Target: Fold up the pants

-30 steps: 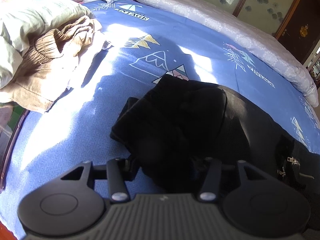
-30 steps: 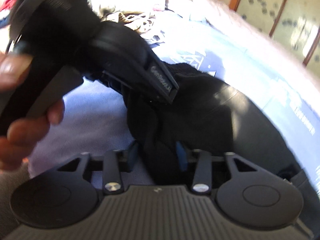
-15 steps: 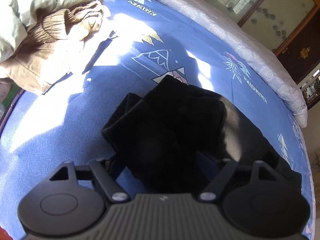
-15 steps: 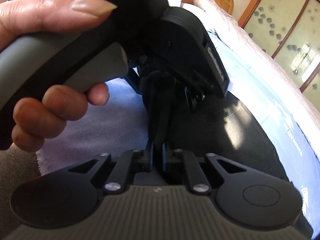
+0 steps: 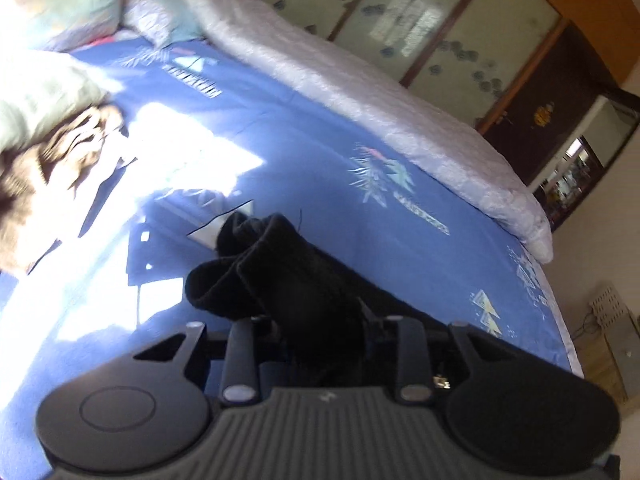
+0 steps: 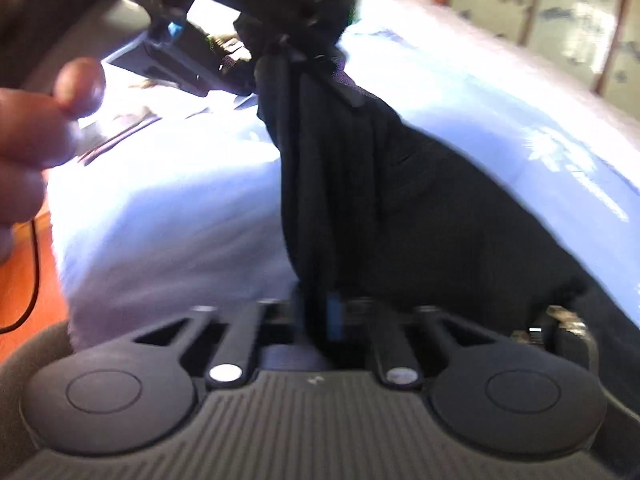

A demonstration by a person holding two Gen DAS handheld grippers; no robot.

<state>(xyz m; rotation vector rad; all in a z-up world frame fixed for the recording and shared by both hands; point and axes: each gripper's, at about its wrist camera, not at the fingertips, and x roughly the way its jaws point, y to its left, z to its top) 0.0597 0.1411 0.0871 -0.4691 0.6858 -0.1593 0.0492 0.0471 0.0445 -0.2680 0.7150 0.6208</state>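
The black pants (image 5: 288, 280) are bunched and lifted off the blue printed bedsheet (image 5: 304, 152). My left gripper (image 5: 320, 332) is shut on a thick fold of them, and the cloth hides its fingertips. In the right wrist view the pants (image 6: 360, 184) hang stretched between both grippers. My right gripper (image 6: 316, 316) is shut on their lower edge. The left gripper (image 6: 256, 44) shows at the top of that view, in the person's hand (image 6: 36, 128). A metal zipper (image 6: 560, 324) shows at lower right.
A tan garment (image 5: 48, 168) and pale pillows (image 5: 40, 88) lie at the bed's left. A white quilt (image 5: 360, 96) runs along the far side. Cabinets with glass doors (image 5: 420, 20) stand behind. Orange floor (image 6: 24, 280) lies off the bed's near edge.
Both grippers have closed on the pants and lifted them off the bed. The left gripper has risen and tilted. The cloth now hangs taut between them.
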